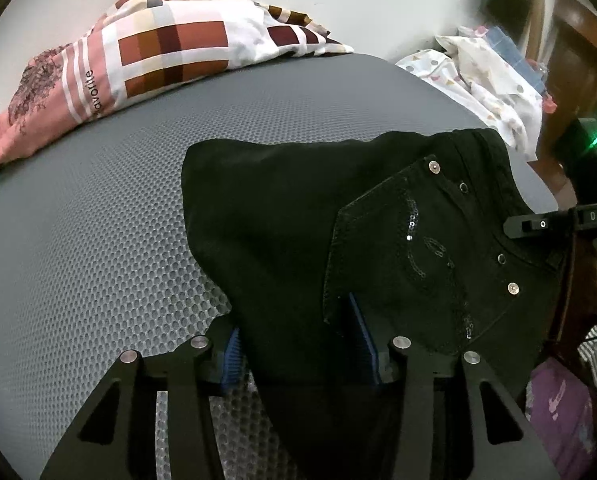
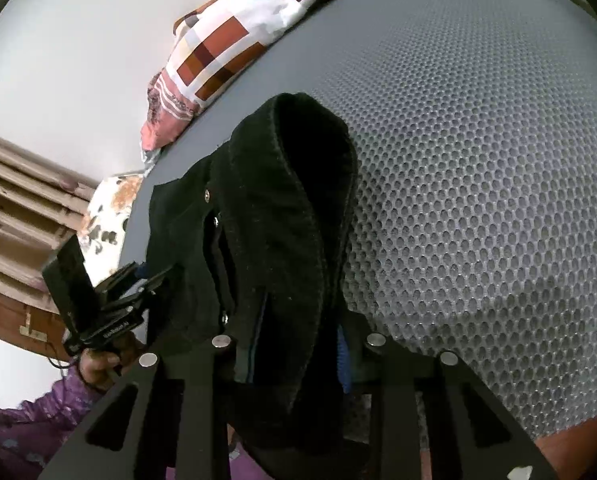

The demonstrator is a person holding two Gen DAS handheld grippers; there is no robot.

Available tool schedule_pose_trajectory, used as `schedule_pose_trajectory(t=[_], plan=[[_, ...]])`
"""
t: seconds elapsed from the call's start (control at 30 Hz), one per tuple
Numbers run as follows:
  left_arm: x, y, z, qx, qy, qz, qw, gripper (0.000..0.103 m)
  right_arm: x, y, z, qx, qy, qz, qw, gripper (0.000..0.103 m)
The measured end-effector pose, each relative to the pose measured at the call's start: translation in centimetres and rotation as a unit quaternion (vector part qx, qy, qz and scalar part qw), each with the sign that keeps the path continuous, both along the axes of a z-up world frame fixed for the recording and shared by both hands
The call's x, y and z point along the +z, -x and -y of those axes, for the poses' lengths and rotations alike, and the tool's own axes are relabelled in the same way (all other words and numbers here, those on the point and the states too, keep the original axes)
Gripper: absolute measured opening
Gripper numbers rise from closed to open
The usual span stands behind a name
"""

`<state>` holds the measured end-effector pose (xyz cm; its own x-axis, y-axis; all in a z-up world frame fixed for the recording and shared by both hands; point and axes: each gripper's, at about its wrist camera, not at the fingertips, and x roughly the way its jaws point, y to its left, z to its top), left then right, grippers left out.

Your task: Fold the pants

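Note:
Black pants (image 1: 338,216) with a sequined back pocket and metal rivets lie bunched on the grey mesh mat (image 1: 98,220). My left gripper (image 1: 298,344) has black fabric between its blue pads (image 1: 232,350), and the jaws stand fairly wide around the cloth. My right gripper (image 2: 298,344) is shut on a thick fold of the pants (image 2: 290,208), which drapes over its fingers. The right gripper also shows in the left wrist view (image 1: 538,224), at the waistband. The left gripper shows in the right wrist view (image 2: 138,284), at the pants' far left edge.
A pink and brown checked pillow (image 1: 138,60) lies at the mat's far side by the white wall. A white patterned cloth (image 1: 486,80) lies at the far right. Wooden furniture (image 1: 578,60) stands behind it. The mat (image 2: 478,200) extends to the right.

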<state>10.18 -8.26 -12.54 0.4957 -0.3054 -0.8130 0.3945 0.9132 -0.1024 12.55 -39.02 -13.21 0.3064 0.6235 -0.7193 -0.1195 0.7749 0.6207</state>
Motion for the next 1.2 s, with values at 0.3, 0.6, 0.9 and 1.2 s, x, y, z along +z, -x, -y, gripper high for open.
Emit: schedule_pose_trajectory(t=[0.3, 0.6, 0.9, 1.2], plan=[[0.2, 0.4, 0.5, 0.005, -0.019, 0.016, 0.9997, 0.045, -0.3, -0.5, 0.0, -0.027, -0.008, -0.022, 0.999, 0.032], [0.7, 0.9, 0.3, 0.01, -0.025, 0.025, 0.9993, 0.037, 0.4, 0.0, -1.1, -0.044, -0.01, -0.011, 0.999, 0.026], [0.7, 1.6, -0.2, 0.008, -0.028, 0.03, 0.9991, 0.036, -0.4, 1.3, -1.4, -0.056, -0.037, -0.018, 0.998, 0.026], [0.4, 1.2, -0.5, 0.015, -0.021, 0.021, 0.9994, 0.044, 0.4, 0.1, -2.9, -0.034, 0.021, -0.01, 0.999, 0.044]])
